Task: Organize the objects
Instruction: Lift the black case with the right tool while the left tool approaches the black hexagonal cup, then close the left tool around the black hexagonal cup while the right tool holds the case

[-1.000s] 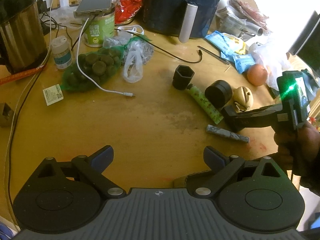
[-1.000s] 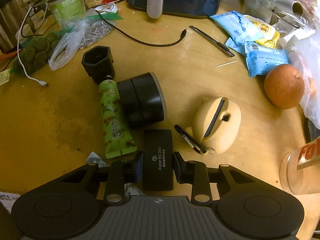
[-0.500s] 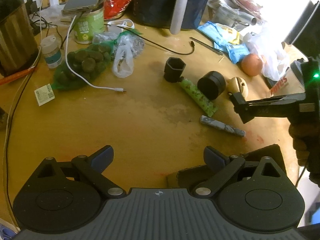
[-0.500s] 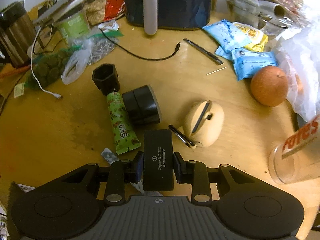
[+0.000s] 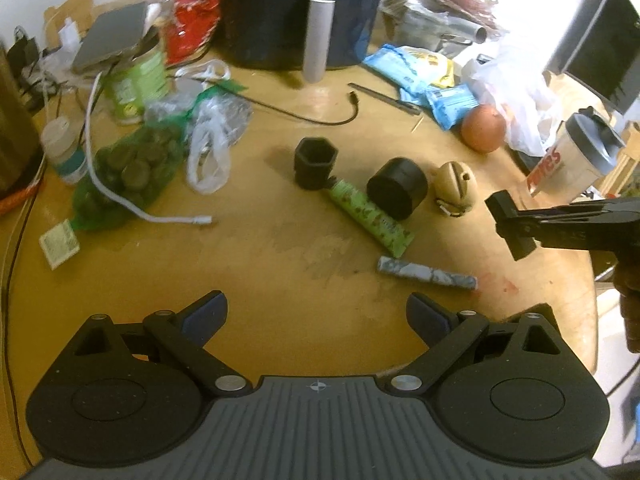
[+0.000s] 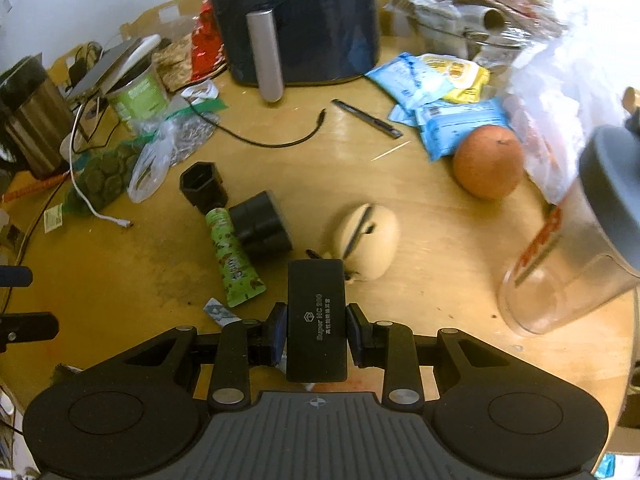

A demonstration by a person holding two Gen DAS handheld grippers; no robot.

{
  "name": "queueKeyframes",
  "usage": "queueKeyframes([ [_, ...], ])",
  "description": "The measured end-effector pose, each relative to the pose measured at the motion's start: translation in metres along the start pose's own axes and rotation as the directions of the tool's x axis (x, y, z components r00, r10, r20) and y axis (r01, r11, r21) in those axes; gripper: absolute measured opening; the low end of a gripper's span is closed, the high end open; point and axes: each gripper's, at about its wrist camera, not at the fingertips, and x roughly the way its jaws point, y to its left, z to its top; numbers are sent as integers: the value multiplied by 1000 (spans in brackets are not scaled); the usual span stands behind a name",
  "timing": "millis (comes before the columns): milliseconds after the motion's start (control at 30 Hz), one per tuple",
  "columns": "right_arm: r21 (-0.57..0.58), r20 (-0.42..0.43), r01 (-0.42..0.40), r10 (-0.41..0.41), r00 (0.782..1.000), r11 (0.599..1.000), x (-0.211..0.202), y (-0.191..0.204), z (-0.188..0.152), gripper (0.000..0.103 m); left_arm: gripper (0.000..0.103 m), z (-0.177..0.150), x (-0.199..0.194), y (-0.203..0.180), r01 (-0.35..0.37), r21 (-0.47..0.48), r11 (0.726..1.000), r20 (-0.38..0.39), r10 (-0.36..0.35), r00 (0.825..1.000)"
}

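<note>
My right gripper (image 6: 316,328) is shut on a flat black box (image 6: 316,316) with white lettering, held above the wooden table (image 6: 420,240). From the left wrist view the same right gripper (image 5: 512,224) hangs at the right edge with the box (image 5: 516,240) in its jaws. My left gripper (image 5: 316,314) stands open and empty over the near table. On the table lie a green tube (image 6: 232,258), a black round case (image 6: 260,230), a black hexagonal cup (image 6: 202,184), a cream pouch (image 6: 370,240) and a grey marbled stick (image 5: 428,278).
A dark air fryer (image 6: 296,20) stands at the back. An orange (image 6: 488,162), blue snack packs (image 6: 452,120), a clear shaker bottle (image 6: 568,264) and plastic bags fill the right. A bag of green rounds (image 5: 128,168), a white cable (image 5: 120,200), a green can (image 5: 136,80) and a kettle sit left.
The right gripper has lifted the black box up off the table, away from the green tube and cream pouch. The left gripper has drawn back, so more of the table shows.
</note>
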Motion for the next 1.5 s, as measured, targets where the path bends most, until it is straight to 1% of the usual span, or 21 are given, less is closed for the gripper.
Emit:
queueKeyframes([
  [167, 31, 15, 10, -11, 1000, 999, -13, -13, 1, 34, 98, 21, 7, -6, 17, 35, 999, 28, -18, 999],
  [400, 41, 30, 31, -33, 999, 999, -28, -24, 4, 34, 97, 54, 19, -12, 29, 87, 996, 74, -36, 997],
  [500, 44, 36, 38, -39, 999, 998, -34, -25, 3, 34, 92, 64, 27, -13, 27, 106, 994, 79, -35, 996],
  [533, 49, 37, 38, -40, 999, 998, -35, -26, 2, 34, 89, 67, 30, -13, 25, 113, 993, 78, -34, 996],
  [733, 89, 33, 43, -46, 998, 995, -40, -31, -7, 34, 89, 78, 49, -12, 19, 136, 991, 70, -29, 997],
  [967, 130, 0, 62, -63, 998, 990, -39, -37, -25, 34, 86, 90, 72, -6, 11, 159, 987, 57, -20, 998],
  [1067, 149, -11, 71, -70, 998, 986, -41, -40, -31, 34, 81, 95, 82, -4, 7, 175, 985, 52, -17, 999],
  [1200, 171, -21, 79, -76, 997, 982, -41, -42, -36, 34, 79, 101, 94, -4, 8, 207, 978, 48, -18, 999],
  [1267, 182, -23, 81, -79, 997, 980, -43, -43, -37, 34, 73, 104, 101, -5, 4, 228, 974, 41, -14, 999],
  [1367, 199, -23, 85, -82, 996, 976, -44, -45, -39, 34, 68, 107, 110, -6, 8, 252, 968, 28, -15, 999],
  [1500, 221, -26, 93, -89, 996, 971, -46, -50, -43, 34, 65, 109, 122, -5, 6, 276, 961, 2, -7, 1000],
])
